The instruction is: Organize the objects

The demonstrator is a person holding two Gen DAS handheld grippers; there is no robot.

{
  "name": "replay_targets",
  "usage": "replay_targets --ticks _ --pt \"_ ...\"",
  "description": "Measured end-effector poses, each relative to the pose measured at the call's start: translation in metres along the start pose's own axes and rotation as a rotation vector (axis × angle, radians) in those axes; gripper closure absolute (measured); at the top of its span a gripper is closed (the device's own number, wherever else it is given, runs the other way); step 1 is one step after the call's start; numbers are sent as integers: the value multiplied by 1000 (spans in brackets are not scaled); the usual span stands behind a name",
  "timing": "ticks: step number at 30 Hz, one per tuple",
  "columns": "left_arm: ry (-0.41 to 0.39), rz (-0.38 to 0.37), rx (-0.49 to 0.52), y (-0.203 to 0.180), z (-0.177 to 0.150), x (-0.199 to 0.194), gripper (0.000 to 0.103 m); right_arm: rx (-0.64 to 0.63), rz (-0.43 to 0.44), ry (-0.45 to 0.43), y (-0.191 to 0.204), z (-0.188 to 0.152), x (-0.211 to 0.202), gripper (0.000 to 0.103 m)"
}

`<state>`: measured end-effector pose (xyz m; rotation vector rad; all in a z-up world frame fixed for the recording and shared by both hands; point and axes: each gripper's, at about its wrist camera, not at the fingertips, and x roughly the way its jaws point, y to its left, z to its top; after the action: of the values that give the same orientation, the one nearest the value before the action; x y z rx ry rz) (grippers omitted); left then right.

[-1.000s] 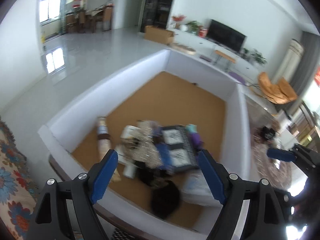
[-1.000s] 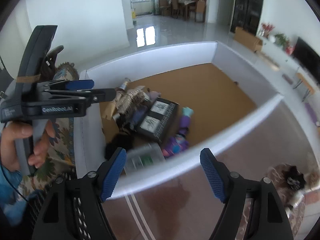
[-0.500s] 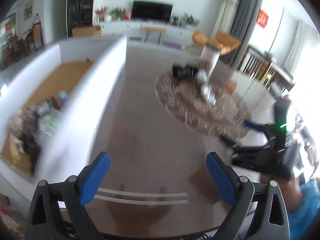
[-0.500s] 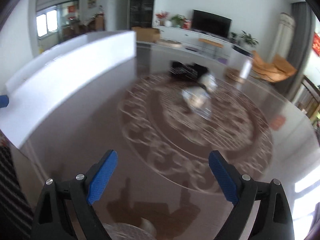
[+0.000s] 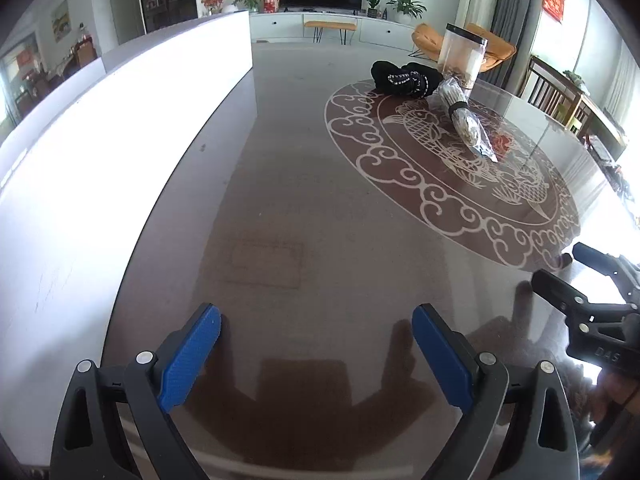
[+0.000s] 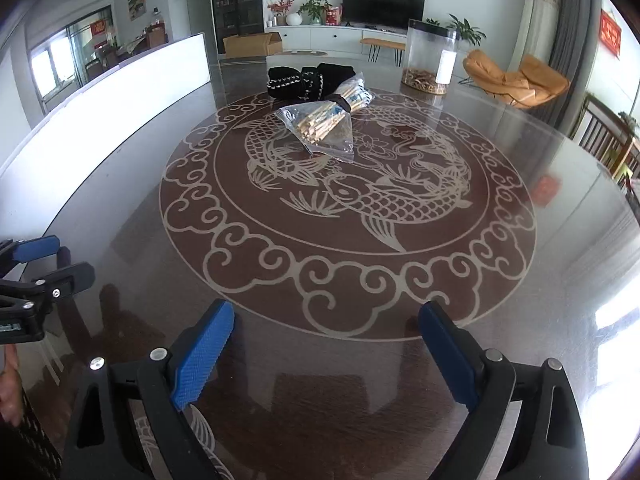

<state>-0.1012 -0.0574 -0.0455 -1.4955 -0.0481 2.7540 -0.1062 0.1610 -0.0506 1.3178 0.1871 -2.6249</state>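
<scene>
Bench surface of dark glass, marked with a pale ring of cloud scrolls and fish, fills both wrist views. The left hand-held gripper hovers low over a bare stretch of it with its blue pads spread wide and nothing between them; the right hand-held gripper hangs likewise, jaws wide and empty, near the ring's edge. Well ahead of both, a clear plastic bag of wooden sticks, cinched by a dark band, lies across the fish pattern. Its far end touches a black bundle with white stitching. Beyond these, near the bench's far rim, stands an upright clear cylindrical jar with a dark lid and brownish bits at the bottom. A white-walled box runs along the bench's left side.
</scene>
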Motion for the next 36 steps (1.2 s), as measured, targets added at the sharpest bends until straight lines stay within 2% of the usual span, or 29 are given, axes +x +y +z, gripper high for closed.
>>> replay_targets --ticks 4,8,12,24,26,29,31,32,36 --pt "-17 28 26 -5 3 6 5 8 -15 9 3 -1 0 0" --pt "-26 28 23 -6 7 10 5 24 -5 17 2 -1 1 0" --pt "-24 30 20 -6 10 15 0 23 -5 17 2 -2 0 0" --pt "-23 19 31 -4 18 23 0 8 8 33 2 4 5 0" --pt "-23 19 30 -4 18 22 0 -19 24 32 -1 21 12 0" --pt "-23 19 30 -4 18 22 0 -22 4 -61 -6 64 14 0" --pt "-23 18 30 -4 18 22 0 -10 6 -83 -7 98 24 0" --pt "-23 19 30 -4 18 22 0 -1 5 -68 -6 120 37 0" --pt "-23 18 30 -4 18 22 0 62 -33 17 -9 164 88 3"
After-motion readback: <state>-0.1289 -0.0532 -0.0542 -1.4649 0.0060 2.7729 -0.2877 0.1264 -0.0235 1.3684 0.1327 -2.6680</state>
